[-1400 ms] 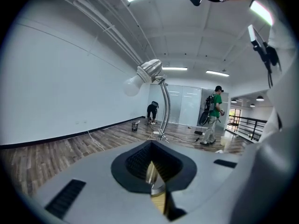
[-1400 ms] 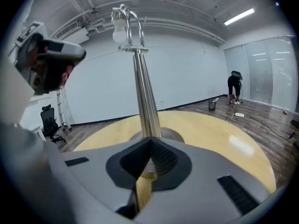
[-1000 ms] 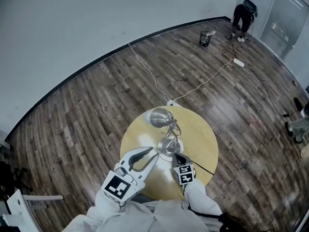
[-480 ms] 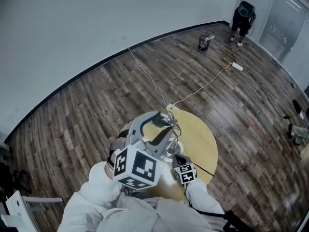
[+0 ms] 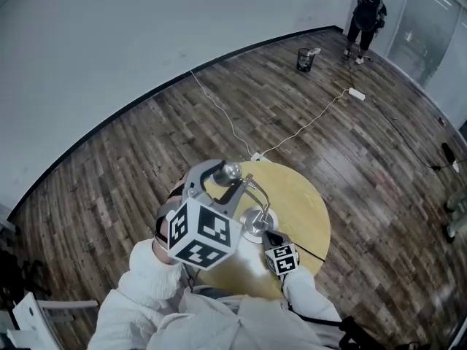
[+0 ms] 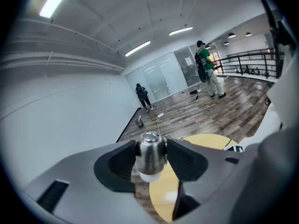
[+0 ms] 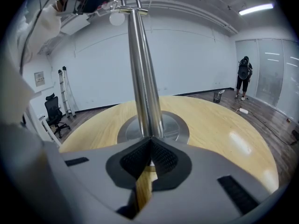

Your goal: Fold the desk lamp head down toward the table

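Note:
A chrome desk lamp stands on the round yellow table (image 5: 306, 203), its base (image 5: 255, 223) near the table's middle. My left gripper (image 5: 225, 175) is raised at the lamp head (image 5: 232, 170). Its jaws are opening. In the left gripper view the silver head (image 6: 150, 154) sits between the pads (image 6: 122, 163), close on both sides, with the white bulb showing below it. My right gripper (image 5: 271, 238) is low by the base. It is shut on the lamp's pole (image 7: 142, 78), which rises from the pads (image 7: 140, 157) to the bulb (image 7: 117, 17).
A white cord (image 5: 219, 108) runs from the table's far edge across the wood floor to a power strip (image 5: 357, 93). A bin (image 5: 305, 58) and a person (image 5: 368, 9) are far off. An office chair (image 7: 52, 113) and a ladder (image 7: 63, 87) stand by the wall.
My left gripper rose from the table's near left up to the lamp head, rolled over, and its jaws spread around the head. The right gripper kept still on the pole.

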Action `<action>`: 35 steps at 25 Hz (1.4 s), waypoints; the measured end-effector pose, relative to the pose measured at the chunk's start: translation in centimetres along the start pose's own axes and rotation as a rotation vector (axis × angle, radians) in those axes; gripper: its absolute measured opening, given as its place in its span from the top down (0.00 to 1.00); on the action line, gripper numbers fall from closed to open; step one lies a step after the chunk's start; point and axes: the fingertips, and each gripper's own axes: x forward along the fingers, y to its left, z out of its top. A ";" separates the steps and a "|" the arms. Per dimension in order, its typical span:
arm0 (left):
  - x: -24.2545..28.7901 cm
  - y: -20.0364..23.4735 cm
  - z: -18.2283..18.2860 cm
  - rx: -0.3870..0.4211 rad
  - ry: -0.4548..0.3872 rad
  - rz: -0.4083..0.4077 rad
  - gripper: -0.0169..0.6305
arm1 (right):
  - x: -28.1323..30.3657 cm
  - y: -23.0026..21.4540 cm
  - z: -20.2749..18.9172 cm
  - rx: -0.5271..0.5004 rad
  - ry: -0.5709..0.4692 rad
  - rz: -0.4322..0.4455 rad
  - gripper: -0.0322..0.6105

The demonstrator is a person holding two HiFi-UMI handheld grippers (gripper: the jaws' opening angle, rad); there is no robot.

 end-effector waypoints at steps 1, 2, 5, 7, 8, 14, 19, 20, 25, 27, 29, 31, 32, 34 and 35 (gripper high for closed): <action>0.6 0.8 -1.4 -0.046 0.024 -0.010 0.65 | 0.1 0.0 0.0 0.004 -0.003 -0.001 0.93; 1.2 1.6 -2.9 -0.104 0.040 -0.029 0.65 | 0.1 -0.1 0.0 0.009 -0.005 -0.002 0.93; 2.8 3.1 -6.6 -0.283 0.058 -0.130 0.64 | 0.0 -0.3 0.0 0.021 -0.010 -0.006 0.93; 3.6 3.2 -8.4 -0.362 0.065 -0.200 0.64 | -0.1 -0.3 0.1 0.024 -0.010 -0.006 0.93; 3.9 3.3 -9.2 -0.391 0.068 -0.227 0.64 | 0.0 -0.3 0.1 0.026 -0.009 -0.006 0.93; 6.4 3.4 -14.7 -0.473 0.160 -0.277 0.65 | 0.4 0.2 0.3 0.034 -0.007 -0.005 0.93; 10.6 -0.3 -19.8 -0.380 0.297 -0.308 0.76 | 0.6 0.1 0.3 0.045 -0.008 -0.011 0.93; 11.2 -1.0 -20.5 -0.406 0.300 -0.332 0.77 | 0.6 0.1 0.4 0.046 -0.008 -0.011 0.93; 12.6 -2.3 -21.1 -0.465 0.290 -0.396 0.77 | 0.5 -0.7 0.4 0.059 -0.013 -0.015 0.93; 13.0 -2.6 -21.1 -0.461 0.301 -0.418 0.77 | 0.5 -0.8 0.4 0.073 -0.016 -0.023 0.93; 13.5 -3.0 -21.5 -0.471 0.310 -0.442 0.77 | 0.6 -0.7 0.5 0.084 -0.017 -0.027 0.93; 13.9 -3.6 -22.0 -0.489 0.315 -0.469 0.78 | 0.8 -0.6 0.5 0.086 -0.014 -0.028 0.93; 14.1 -4.1 -22.4 -0.501 0.320 -0.487 0.79 | 0.8 -0.5 0.5 0.085 -0.012 -0.028 0.93; 14.3 -5.1 -23.1 -0.520 0.333 -0.524 0.80 | 0.7 -0.4 0.4 0.084 -0.011 -0.029 0.93; 14.4 -5.4 -23.1 -0.521 0.337 -0.535 0.80 | 0.7 -0.4 0.4 0.084 -0.012 -0.029 0.93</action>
